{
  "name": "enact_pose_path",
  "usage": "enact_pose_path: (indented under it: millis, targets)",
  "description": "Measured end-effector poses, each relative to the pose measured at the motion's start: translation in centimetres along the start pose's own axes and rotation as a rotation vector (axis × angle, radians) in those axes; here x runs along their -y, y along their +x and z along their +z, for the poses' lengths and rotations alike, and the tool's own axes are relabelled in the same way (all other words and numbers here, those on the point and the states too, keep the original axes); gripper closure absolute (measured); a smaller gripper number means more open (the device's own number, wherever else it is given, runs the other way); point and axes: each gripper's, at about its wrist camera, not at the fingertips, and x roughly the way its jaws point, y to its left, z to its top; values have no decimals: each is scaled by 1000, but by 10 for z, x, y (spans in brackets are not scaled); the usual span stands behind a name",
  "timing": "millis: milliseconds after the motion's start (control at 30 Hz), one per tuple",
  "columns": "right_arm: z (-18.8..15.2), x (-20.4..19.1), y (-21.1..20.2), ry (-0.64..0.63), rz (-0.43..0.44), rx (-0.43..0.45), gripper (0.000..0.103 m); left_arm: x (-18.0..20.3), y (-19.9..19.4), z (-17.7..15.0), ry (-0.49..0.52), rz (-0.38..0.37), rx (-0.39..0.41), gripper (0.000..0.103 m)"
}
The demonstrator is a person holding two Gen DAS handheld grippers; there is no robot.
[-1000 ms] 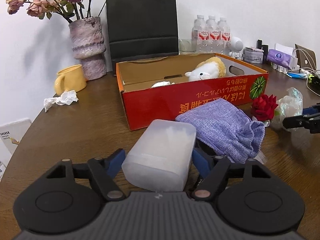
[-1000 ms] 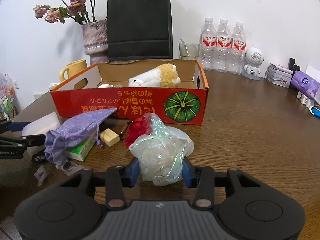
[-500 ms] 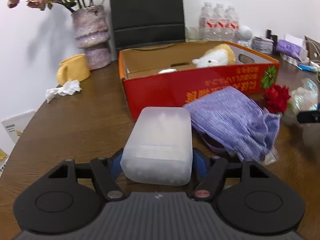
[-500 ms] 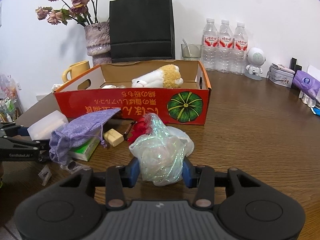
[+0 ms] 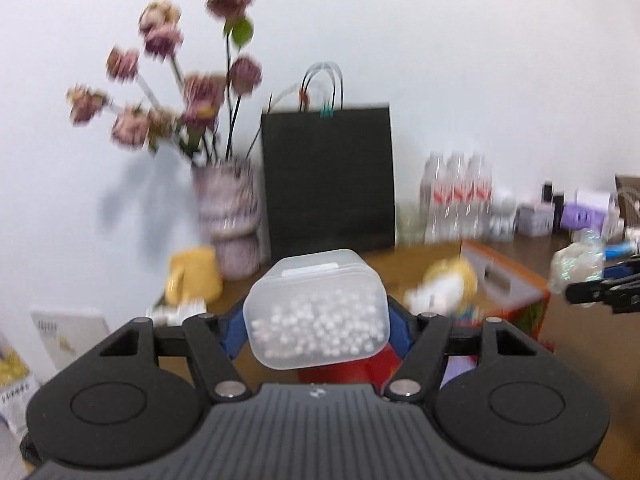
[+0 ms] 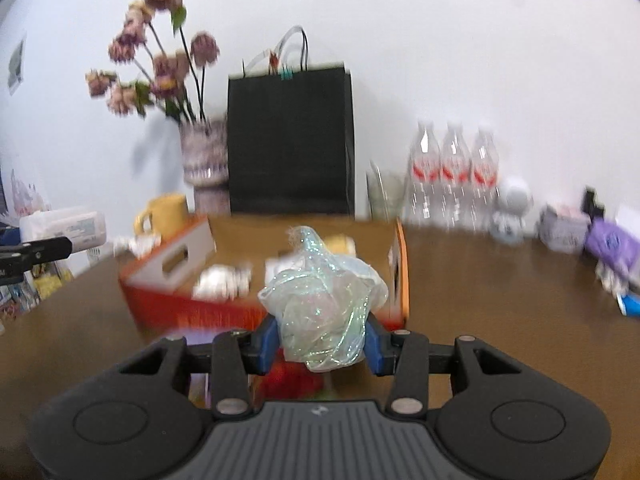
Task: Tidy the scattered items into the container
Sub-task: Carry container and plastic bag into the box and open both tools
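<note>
My left gripper (image 5: 318,328) is shut on a frosted plastic box (image 5: 316,308) of small white beads, held up off the table. Behind it lies the red cardboard box (image 5: 508,280) with a white and yellow plush toy (image 5: 448,284) inside. My right gripper (image 6: 322,340) is shut on a crinkly iridescent plastic bag (image 6: 324,312), raised in front of the red cardboard box (image 6: 192,308). A blurred red flower (image 6: 288,380) hangs under the bag. Each gripper shows at the edge of the other's view.
At the back of the brown table (image 6: 500,320) stand a vase of dried flowers (image 6: 204,160), a black paper bag (image 6: 290,140), a yellow mug (image 6: 164,210), a glass (image 6: 386,194), three water bottles (image 6: 454,176) and a small white figure (image 6: 514,208). Small packets lie far right.
Both grippers have risen off the table with their items, and both views have tilted up. The plastic box and the crinkly bag no longer rest on the table.
</note>
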Motion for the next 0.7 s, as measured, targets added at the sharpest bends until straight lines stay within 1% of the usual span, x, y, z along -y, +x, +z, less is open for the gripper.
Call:
enact_pose_path:
  millis: [67,133,233,333,400,467,567,633,667,700]
  targets:
    - [20,1,15,-18,-14,19,61,4,16,18,-7,-10,15,35]
    - [38,2,35,-22,-20,10,61,10,38,31,-24,-16,-3,35]
    - [55,5,78,-27,-34,-61,61,17,74,39,-35,-7,-52,35]
    - [55,13,125,-38,-64,-173,61,26,113,36,-34,0,-135,35]
    - [49,19,150,-19,-56,-252,61,30,139,28,-40,9,-205,35]
    - [42,22,167,-12,-45,-304,61,35,161,20,-37,22,-262,35]
    - [37,22,182,-24,-54,-333,61,37,182,7,-26,39,-321,35]
    - [36,23,188,-13,-48,-344,61,38,191,1,-23,34,-350,35]
    - [36,24,190,-8,-41,-351,59,40,195,-1,-21,31,-364,35]
    - [36,24,191,-13,-38,-352,54,40,197,-2,-19,30,-372,34]
